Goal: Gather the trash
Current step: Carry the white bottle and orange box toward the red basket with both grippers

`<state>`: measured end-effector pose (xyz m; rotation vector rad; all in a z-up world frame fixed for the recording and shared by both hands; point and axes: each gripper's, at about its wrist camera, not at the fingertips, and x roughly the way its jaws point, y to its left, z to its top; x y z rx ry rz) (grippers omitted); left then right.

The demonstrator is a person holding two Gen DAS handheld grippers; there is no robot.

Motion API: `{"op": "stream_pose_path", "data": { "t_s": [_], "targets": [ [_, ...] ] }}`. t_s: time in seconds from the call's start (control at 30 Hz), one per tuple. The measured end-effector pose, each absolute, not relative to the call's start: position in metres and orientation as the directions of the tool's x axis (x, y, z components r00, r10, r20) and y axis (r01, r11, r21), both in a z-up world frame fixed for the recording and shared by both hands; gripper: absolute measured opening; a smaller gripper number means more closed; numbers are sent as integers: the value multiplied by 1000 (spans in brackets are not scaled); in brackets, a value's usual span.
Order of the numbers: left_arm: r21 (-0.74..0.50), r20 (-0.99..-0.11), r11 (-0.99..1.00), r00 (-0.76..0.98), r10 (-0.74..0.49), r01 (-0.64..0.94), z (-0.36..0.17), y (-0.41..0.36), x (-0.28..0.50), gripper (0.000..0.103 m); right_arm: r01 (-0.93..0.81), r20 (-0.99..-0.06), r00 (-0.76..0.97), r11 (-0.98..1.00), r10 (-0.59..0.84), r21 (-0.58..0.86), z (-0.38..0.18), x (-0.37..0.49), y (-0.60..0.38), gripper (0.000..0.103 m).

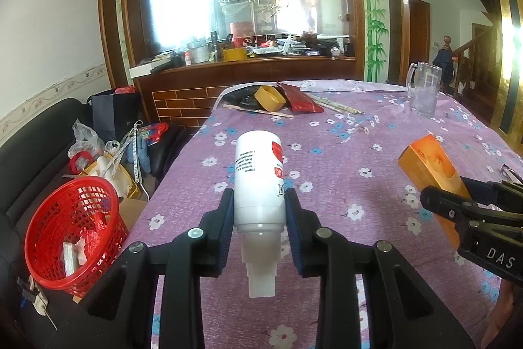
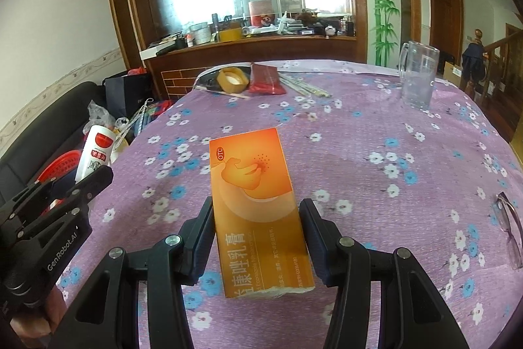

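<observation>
Both grippers carry trash above the purple flowered tablecloth (image 2: 359,152).

The left gripper (image 1: 260,201) clamps a white bottle (image 1: 258,175) (cap toward the camera), near the red basket (image 1: 42,234); the right gripper (image 2: 256,228) pinches an orange medicine box (image 2: 255,201) by its sides.

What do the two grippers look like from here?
Both are matte black plastic, with angular linkage arms and silver rivets. The left gripper has dark blue ribbed pads and white "GenRobot.AI" lettering on its body. The right gripper shows white "DAS".
</observation>
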<state>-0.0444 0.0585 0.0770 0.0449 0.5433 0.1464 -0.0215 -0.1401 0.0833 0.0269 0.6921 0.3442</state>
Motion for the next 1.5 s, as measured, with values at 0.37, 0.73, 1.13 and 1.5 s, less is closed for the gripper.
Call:
{"op": "stream_pose_path", "data": {
  "t_s": [0.37,0.73,1.13,1.5],
  "targets": [
    [56,-517,985,839,170,-165,77,84,-50,29,-318,-628,703,938,333,142,85,-22,-125,55],
    [26,-532,977,824,192,-210,73,111,-51,29,-345,-639,687,929,345,130,82,-24,-102,56],
    [3,-538,972,819,198,-233,74,127,-53,29,-367,-656,668,922,351,119,79,-19,-76,56],
    [10,-543,973,816,200,-232,70,127,-53,29,-346,-674,652,927,347,142,72,-14,-83,56]
  ]
}}
